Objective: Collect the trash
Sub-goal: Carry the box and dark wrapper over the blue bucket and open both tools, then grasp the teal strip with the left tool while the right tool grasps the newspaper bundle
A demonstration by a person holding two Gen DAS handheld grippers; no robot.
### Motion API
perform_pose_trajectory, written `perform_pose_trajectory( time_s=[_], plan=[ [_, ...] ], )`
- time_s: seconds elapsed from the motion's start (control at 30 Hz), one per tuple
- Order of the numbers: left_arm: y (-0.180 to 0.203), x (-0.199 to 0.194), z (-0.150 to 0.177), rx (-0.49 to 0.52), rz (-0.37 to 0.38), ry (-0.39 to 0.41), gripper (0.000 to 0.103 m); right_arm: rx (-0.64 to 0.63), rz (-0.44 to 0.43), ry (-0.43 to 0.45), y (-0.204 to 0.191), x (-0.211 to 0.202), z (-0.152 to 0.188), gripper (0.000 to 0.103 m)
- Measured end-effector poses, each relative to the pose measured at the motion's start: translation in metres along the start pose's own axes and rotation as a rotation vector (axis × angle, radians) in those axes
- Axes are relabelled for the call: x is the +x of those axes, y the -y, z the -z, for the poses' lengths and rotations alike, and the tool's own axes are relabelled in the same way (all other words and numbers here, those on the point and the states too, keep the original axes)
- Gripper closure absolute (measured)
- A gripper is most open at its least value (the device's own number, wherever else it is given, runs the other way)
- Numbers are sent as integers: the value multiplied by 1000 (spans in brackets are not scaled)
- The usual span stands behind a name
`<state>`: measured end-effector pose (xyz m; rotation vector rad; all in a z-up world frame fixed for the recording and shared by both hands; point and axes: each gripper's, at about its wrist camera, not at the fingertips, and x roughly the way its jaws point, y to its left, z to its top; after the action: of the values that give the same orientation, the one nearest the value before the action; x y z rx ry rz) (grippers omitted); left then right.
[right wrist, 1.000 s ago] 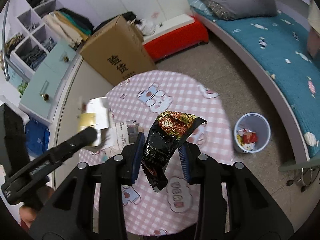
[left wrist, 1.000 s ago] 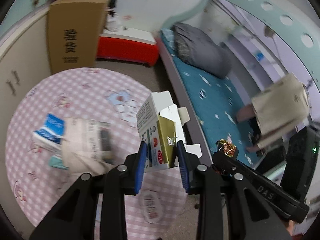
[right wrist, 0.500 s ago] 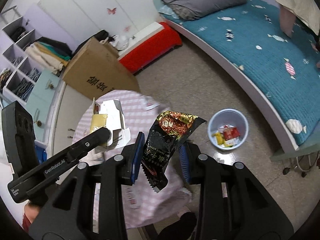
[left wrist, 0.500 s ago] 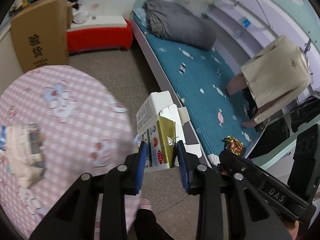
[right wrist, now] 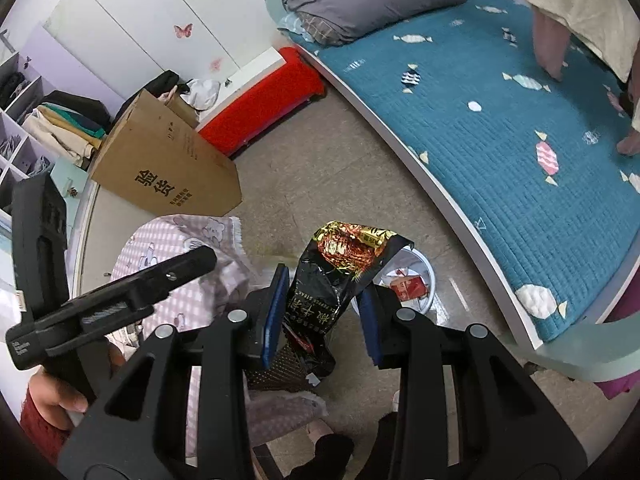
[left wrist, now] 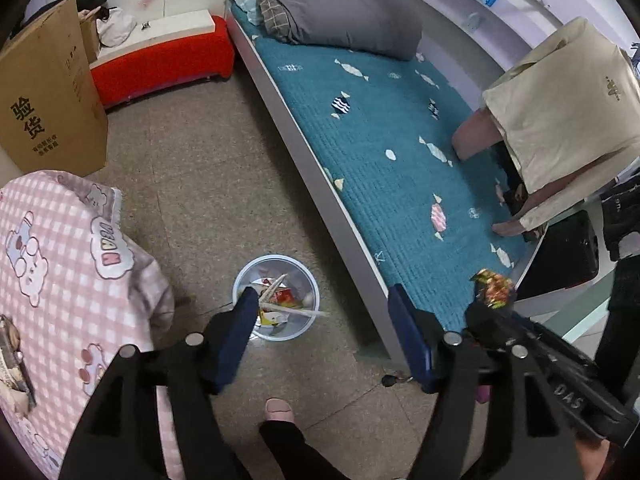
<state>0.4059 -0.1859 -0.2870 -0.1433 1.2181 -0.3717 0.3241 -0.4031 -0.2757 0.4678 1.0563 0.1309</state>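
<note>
Beside the one white trash bin runs one teal bed; one pink-checked desk stands on the bin's other side, one cardboard box beyond it. Above the bin, the left gripper has its jaws released and bare. Only the left view shows the bin's wrappers in full. The right gripper, jaws clenched, grasps one black snack wrapper, hiding much of the bin.

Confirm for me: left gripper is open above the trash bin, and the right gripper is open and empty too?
Not quite. The left gripper is open above the trash bin, but the right gripper is not empty: the right wrist view shows a black snack wrapper between its fingers, still undropped.
</note>
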Motion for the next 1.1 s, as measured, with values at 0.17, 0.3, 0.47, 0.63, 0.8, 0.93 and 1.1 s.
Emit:
perform_pose_trajectory(
  time_s=[0.17,0.3,0.47,0.63,0.8,0.93,1.1],
  plan=[
    [-10,0,8,-65,-52,-11,34,-13,-27,-55,0,17,4,70],
    [-27,-9,18,-101,-77,-7,35,-49,-53,-91,-14,32,11,70],
    [-52,-30,30,-154,-112,26,35,-97,-72,-122,-36,49,16,70],
    [-77,-58,44,-199,-143,77,35,-147,-36,-111,-46,64,10,67],
    [-96,-82,56,-223,-169,115,35,-141,56,-53,-48,76,6,37],
    [-115,-99,70,-245,-167,139,35,-102,70,-53,-51,74,12,35],
    [-139,-119,86,-284,-154,169,35,-122,41,-40,-86,60,34,34]
  ],
)
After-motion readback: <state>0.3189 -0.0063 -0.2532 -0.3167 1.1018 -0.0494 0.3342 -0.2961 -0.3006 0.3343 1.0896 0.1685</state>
